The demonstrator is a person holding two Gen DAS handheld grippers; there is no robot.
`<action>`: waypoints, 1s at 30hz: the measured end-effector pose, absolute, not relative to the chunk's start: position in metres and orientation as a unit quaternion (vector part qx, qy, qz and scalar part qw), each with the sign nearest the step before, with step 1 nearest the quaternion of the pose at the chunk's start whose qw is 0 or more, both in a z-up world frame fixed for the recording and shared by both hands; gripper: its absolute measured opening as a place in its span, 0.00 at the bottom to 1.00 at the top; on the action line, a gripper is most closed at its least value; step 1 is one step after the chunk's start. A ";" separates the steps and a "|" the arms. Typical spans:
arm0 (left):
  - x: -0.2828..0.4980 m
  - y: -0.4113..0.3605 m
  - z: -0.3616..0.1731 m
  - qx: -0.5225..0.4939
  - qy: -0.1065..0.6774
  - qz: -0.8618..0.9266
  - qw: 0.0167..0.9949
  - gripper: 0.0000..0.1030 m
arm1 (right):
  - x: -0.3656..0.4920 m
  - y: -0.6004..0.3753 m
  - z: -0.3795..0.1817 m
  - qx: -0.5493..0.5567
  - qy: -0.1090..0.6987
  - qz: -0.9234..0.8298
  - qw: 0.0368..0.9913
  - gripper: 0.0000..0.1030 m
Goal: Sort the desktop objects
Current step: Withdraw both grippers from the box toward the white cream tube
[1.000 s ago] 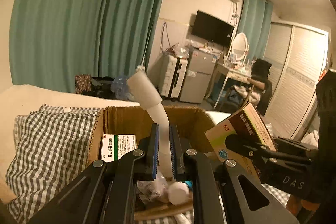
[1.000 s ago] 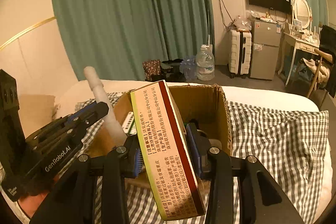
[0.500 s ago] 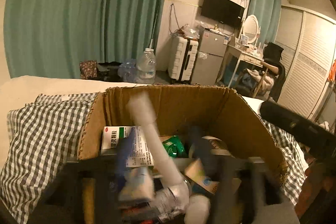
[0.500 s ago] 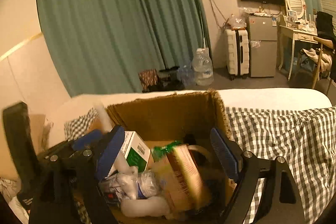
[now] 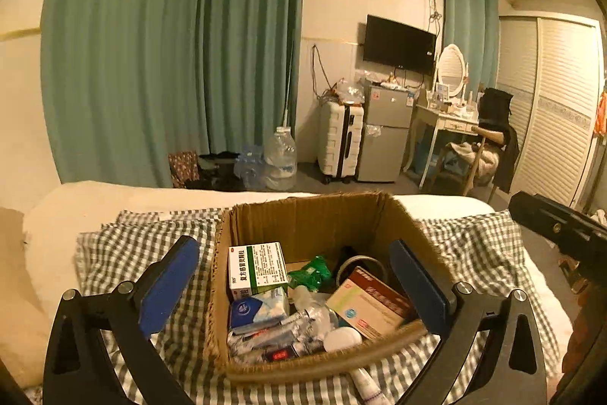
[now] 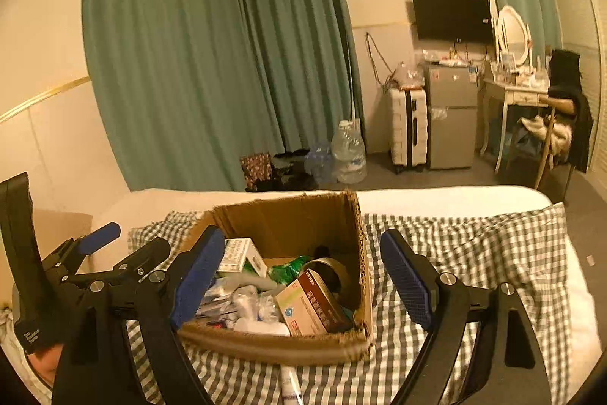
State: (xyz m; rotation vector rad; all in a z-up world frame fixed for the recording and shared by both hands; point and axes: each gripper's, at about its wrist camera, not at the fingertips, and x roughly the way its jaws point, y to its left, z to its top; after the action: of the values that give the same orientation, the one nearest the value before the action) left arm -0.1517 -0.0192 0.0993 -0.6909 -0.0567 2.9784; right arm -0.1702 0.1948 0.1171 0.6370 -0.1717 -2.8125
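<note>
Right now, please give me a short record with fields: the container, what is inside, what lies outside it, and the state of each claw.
container: open cardboard box on a checked cloth
inside: green and white medicine box, red and cream carton, blue tissue pack, green wrapper
outside: white tube on the cloth before the box
left claw: open, holding nothing, jaws just opened
right claw: open, holding nothing, jaws just opened
</note>
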 end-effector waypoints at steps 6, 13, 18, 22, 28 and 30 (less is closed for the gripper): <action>-0.108 -0.024 0.123 -0.224 -0.013 0.974 0.029 1.00 | -0.115 0.189 0.145 0.201 -0.033 -0.972 0.114 0.97; -0.065 -0.036 0.105 -0.241 -0.020 0.970 0.020 1.00 | -0.084 0.188 0.121 0.226 -0.062 -0.964 0.121 1.00; -0.052 -0.048 0.068 -0.261 -0.049 0.964 0.004 1.00 | -0.080 0.180 0.087 0.266 -0.050 -0.955 0.123 1.00; -0.057 -0.052 0.036 -0.286 -0.063 0.956 -0.005 1.00 | -0.079 0.178 0.059 0.288 -0.046 -0.948 0.127 1.00; -0.069 -0.054 -0.017 -0.310 -0.068 0.948 -0.015 1.00 | -0.096 0.178 0.004 0.335 -0.050 -0.934 0.113 1.00; -0.074 -0.059 -0.036 -0.322 -0.071 0.944 -0.024 1.00 | -0.105 0.175 -0.016 0.353 -0.047 -0.928 0.111 1.00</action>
State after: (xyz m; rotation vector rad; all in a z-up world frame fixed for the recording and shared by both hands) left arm -0.0736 -0.0586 -0.0360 -1.0268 -0.2279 3.0111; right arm -0.1047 0.1753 -0.0161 1.0365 -0.1390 -2.7252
